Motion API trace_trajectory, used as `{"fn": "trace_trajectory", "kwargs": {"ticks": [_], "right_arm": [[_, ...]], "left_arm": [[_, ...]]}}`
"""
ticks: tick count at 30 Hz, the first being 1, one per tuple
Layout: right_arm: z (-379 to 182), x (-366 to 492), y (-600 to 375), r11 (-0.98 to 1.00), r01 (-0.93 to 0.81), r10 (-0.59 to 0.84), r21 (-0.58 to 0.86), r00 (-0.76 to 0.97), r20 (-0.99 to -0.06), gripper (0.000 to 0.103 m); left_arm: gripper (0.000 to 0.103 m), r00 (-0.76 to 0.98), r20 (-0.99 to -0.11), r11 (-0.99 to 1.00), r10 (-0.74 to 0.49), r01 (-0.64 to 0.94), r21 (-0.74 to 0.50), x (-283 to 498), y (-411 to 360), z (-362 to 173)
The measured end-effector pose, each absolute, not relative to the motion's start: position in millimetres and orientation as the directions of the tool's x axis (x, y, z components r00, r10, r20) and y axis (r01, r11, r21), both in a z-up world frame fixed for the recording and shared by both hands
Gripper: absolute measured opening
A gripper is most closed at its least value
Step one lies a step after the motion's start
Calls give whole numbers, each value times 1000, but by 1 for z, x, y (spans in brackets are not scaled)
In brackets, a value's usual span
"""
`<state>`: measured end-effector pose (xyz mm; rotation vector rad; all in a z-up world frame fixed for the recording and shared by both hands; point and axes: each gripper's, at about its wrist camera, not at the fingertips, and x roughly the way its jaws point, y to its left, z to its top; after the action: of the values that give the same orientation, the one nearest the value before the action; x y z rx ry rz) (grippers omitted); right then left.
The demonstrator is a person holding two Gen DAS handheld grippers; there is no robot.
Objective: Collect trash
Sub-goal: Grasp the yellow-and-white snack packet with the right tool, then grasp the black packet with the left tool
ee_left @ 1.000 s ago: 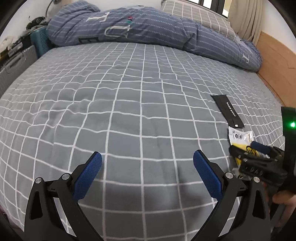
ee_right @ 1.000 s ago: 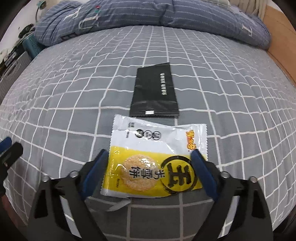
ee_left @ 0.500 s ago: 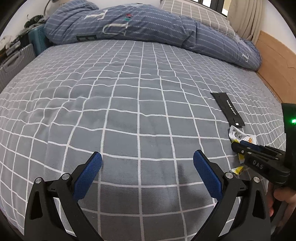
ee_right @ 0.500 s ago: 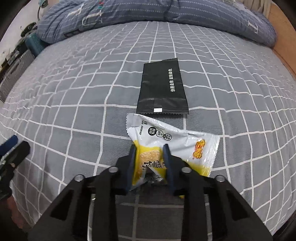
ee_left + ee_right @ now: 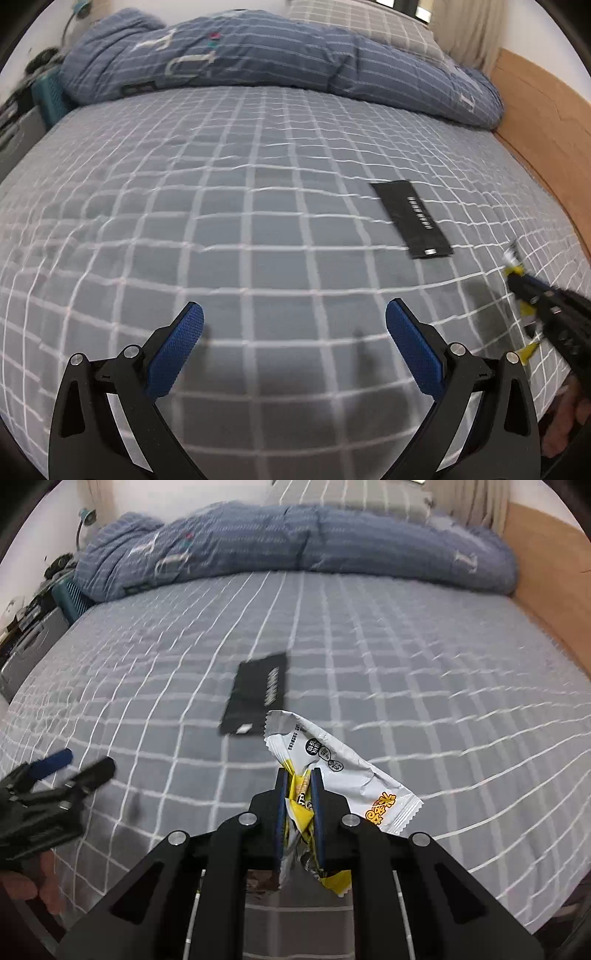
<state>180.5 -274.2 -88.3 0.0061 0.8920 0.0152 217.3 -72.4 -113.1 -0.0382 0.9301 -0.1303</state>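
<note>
My right gripper [image 5: 299, 775] is shut on a white and yellow snack wrapper [image 5: 343, 768], crumpled between the pads and lifted off the bed. A flat black sachet [image 5: 258, 698] lies on the grey checked sheet just beyond it. In the left wrist view the black sachet [image 5: 412, 218] lies to the right of centre, and the right gripper [image 5: 517, 284] with the yellow wrapper [image 5: 514, 267] shows at the right edge. My left gripper [image 5: 293, 341] stands open over bare sheet with nothing between its fingers; it also appears at the left edge as the left gripper [image 5: 74, 764].
A rumpled blue duvet [image 5: 258, 59] and a checked pillow [image 5: 362, 22] lie across the far end of the bed. A wooden bed frame [image 5: 546, 147] runs along the right side. Grey cases and a teal crate [image 5: 70, 598] stand at the far left.
The right gripper closed on the snack wrapper, crumpled it and lifted it off the sheet. The left gripper, still open, shifted so the black sachet now sits nearer its centre.
</note>
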Motion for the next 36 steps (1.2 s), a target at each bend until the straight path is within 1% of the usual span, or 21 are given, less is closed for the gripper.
{"fn": "trace_trajectory", "kwargs": {"ticks": [2,6,9,13,15,19,21,22,23,24,25,26,30,36], "right_arm": [[-82,180,-284,1000,-4,-8,-14,643,-766,12],[-84,179,-303,1000,4,-15,-16,644,-765,12],[-91,179,-314,999,-6,-35,-50,633,-773,12],[-101,180,-330,1000,3,3,6,611,-791,12],[-102,180,-335,1000,8,1,7,612,-791,12],[-107,181,-345,999,17,13,30,604,-797,12],[-109,182,-346,999,19,16,34,600,-800,12],[-110,182,-347,999,19,17,36,598,-801,12],[-111,182,-347,999,18,20,38,598,-801,12],[-111,181,-346,999,19,20,39,598,-802,12],[-111,181,-346,999,18,21,40,598,-801,12],[-110,181,-345,999,17,23,41,599,-801,12],[-109,181,-343,999,13,26,42,602,-798,12],[-109,182,-342,999,12,26,41,601,-799,12]], "left_arm": [[97,598,-791,991,-126,110,-74,229,-94,-111],[97,580,-799,987,-160,107,-119,260,-132,-115],[97,583,-799,988,-147,120,-95,282,-162,-118],[96,574,-812,992,-107,119,-47,307,-191,-129],[95,560,-820,991,-114,118,-57,314,-198,-135],[93,550,-831,994,-88,99,-40,323,-203,-147],[89,549,-832,995,-75,97,-26,325,-206,-148],[84,549,-833,995,-70,96,-21,327,-207,-148],[75,548,-834,995,-71,96,-22,330,-208,-148],[70,546,-834,995,-74,95,-26,330,-207,-148],[63,544,-835,995,-76,94,-29,330,-207,-147],[58,542,-836,995,-82,98,-34,330,-208,-147],[55,537,-838,993,-99,105,-51,332,-206,-149],[42,542,-833,991,-110,125,-49,330,-206,-148]]}}
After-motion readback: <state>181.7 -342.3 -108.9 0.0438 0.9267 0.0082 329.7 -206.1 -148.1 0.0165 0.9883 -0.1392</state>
